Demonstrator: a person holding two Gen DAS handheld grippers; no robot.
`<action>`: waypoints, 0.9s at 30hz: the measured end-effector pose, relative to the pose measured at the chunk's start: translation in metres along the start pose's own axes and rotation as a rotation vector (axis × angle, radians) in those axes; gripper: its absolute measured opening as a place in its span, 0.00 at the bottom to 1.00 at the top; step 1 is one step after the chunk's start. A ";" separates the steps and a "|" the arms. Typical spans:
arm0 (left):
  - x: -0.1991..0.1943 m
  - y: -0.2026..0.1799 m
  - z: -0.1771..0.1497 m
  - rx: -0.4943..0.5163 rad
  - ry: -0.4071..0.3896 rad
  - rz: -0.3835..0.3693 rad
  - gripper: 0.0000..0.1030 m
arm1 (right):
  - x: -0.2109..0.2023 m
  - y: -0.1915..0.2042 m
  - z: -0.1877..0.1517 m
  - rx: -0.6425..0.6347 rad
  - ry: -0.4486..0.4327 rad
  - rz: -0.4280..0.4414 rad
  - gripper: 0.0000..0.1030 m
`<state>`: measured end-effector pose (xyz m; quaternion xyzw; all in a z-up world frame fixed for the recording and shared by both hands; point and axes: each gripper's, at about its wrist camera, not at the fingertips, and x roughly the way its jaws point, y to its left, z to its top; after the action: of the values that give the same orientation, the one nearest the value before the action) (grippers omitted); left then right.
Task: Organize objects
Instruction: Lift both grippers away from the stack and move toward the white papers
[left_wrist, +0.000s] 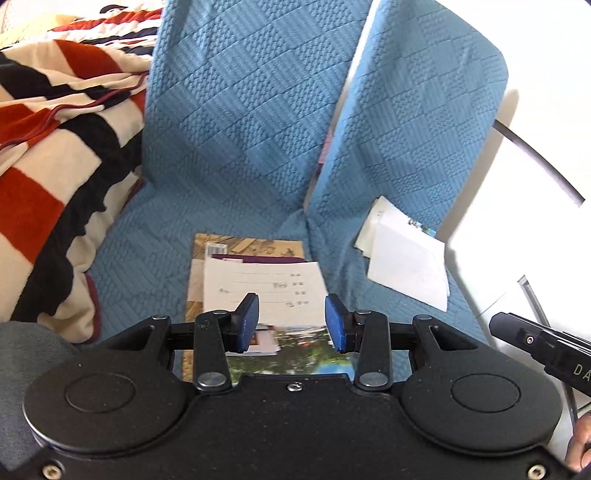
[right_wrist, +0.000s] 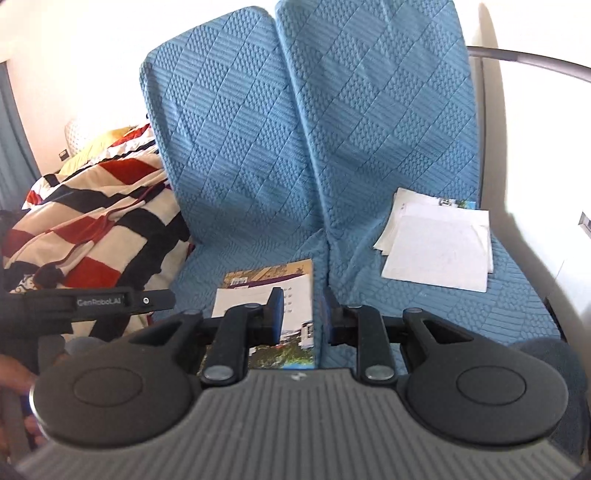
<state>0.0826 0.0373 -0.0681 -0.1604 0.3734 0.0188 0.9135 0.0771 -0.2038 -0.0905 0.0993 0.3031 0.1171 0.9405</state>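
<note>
A stack of magazines (left_wrist: 258, 254) with a white lined sheet (left_wrist: 266, 291) on top lies flat on the left blue sofa seat. It shows in the right wrist view too, as the stack (right_wrist: 291, 280). A loose pile of white papers (left_wrist: 406, 258) (right_wrist: 439, 251) rests on the right seat. My left gripper (left_wrist: 293, 321) hovers above the stack's near end, blue pads apart, nothing between them. My right gripper (right_wrist: 303, 315) hangs over the stack's right edge, jaws a little narrower, also holding nothing. Each view shows the other tool's black body: the right one (left_wrist: 543, 347) and the left one (right_wrist: 110, 302).
A red, black and cream striped blanket (left_wrist: 55, 166) (right_wrist: 96, 229) is heaped on the left of the blue quilted sofa (left_wrist: 240, 110). Two upright back cushions stand behind the seats. A white armrest (left_wrist: 517, 240) and a dark metal bar (left_wrist: 535, 158) are on the right. A hand (left_wrist: 580, 446) shows at the edge.
</note>
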 end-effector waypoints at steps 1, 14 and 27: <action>0.000 -0.004 0.000 0.003 0.000 -0.010 0.35 | -0.001 -0.003 0.000 0.003 -0.003 -0.002 0.24; 0.013 -0.050 -0.002 0.048 0.005 -0.059 0.36 | -0.023 -0.039 -0.001 0.061 -0.061 -0.064 0.24; 0.039 -0.114 -0.023 0.127 0.053 -0.138 0.37 | -0.038 -0.086 -0.012 0.098 -0.053 -0.156 0.25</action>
<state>0.1124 -0.0808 -0.0785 -0.1278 0.3858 -0.0719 0.9108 0.0534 -0.2951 -0.1017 0.1244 0.2905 0.0256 0.9484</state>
